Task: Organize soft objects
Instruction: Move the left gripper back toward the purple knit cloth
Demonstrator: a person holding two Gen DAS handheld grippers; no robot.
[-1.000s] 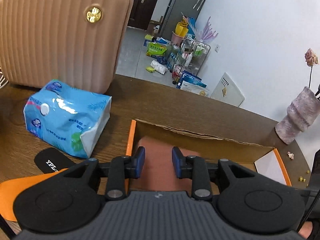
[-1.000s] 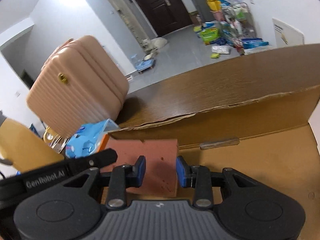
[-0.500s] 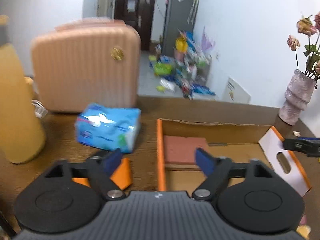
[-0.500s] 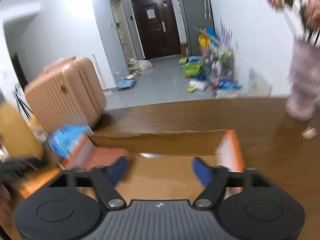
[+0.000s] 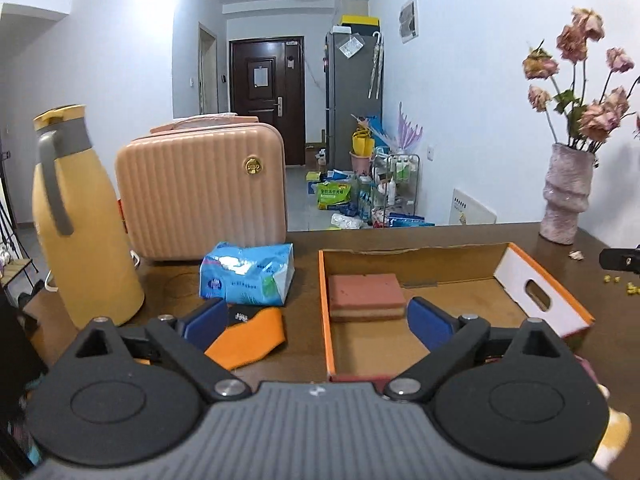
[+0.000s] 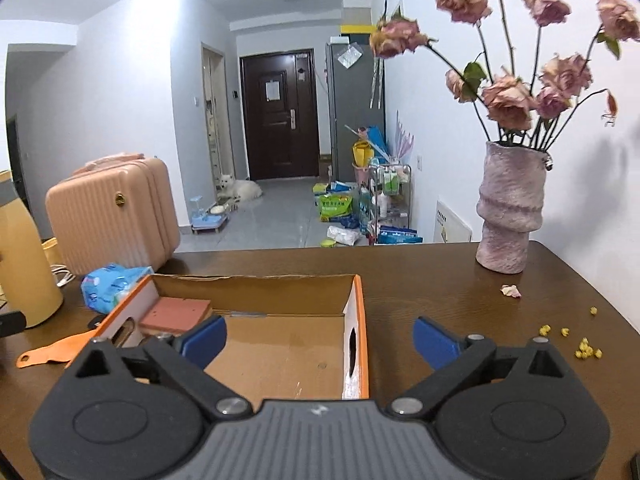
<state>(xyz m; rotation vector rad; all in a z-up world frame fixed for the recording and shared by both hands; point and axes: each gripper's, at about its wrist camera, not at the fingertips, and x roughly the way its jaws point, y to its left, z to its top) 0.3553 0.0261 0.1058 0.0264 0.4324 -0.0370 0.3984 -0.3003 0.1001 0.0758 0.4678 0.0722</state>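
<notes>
A reddish sponge (image 5: pixel 365 297) lies in the far left corner of the open orange cardboard box (image 5: pixel 325 320); it also shows in the right wrist view (image 6: pixel 176 314), inside the box (image 6: pixel 360 320). A blue tissue pack (image 5: pixel 247 279) lies on the table left of the box, and shows in the right wrist view (image 6: pixel 114 284). An orange and black soft pad (image 5: pixel 250 340) lies in front of the pack. My left gripper (image 5: pixel 318 326) is open and empty, held back above the box's near left edge. My right gripper (image 6: pixel 320 338) is open and empty above the box's right end.
A pink ribbed case (image 5: pixel 202 200) and a yellow jug (image 5: pixel 80 220) stand at the back left of the wooden table. A pink vase of dried roses (image 6: pixel 510 208) stands at the back right. Petals and yellow crumbs (image 6: pixel 584 346) lie on the table at the right.
Both grippers have opened wide and let go of the sponge, which now lies in the box. Both have pulled back and risen, so the whole table shows.
</notes>
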